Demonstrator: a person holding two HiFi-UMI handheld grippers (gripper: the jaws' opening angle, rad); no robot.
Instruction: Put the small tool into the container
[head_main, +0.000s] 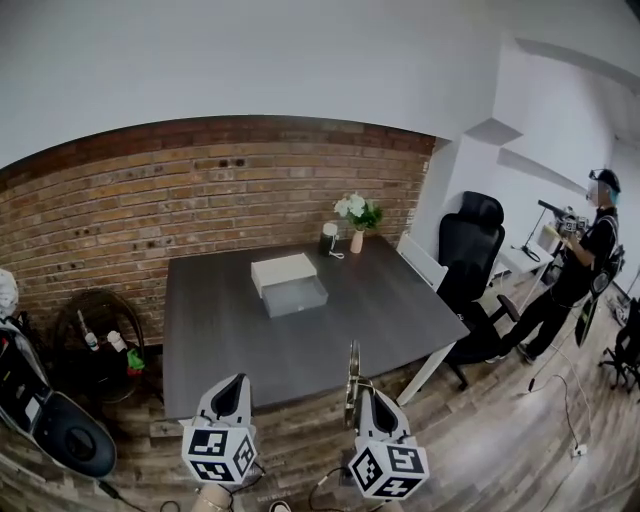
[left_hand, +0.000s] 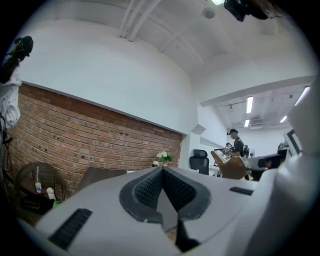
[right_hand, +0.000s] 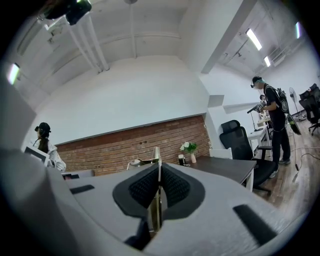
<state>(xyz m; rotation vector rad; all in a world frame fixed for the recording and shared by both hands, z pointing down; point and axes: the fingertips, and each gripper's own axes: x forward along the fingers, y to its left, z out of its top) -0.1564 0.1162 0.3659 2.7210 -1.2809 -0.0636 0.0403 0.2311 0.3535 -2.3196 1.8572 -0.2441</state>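
Before the front edge of the dark grey bench (head_main: 225, 330), the left gripper (head_main: 237, 381) points level toward the brick wall, its jaws pressed together with nothing between them. Its marker cube (head_main: 219, 452) bears only black-and-white square patterns. Mid-bench sits the white box-shaped container (head_main: 283, 270), its grey drawer pulled out toward the camera. Right of the left gripper, the right gripper (head_main: 357, 392) is clamped on the thin brass-coloured flat tool (head_main: 352, 372), well short of the container. The tool stands upright, long axis vertical, with its upper end above the jaws. Farther right stand a black office chair (head_main: 470, 250) and a person in dark clothes (head_main: 580, 270).
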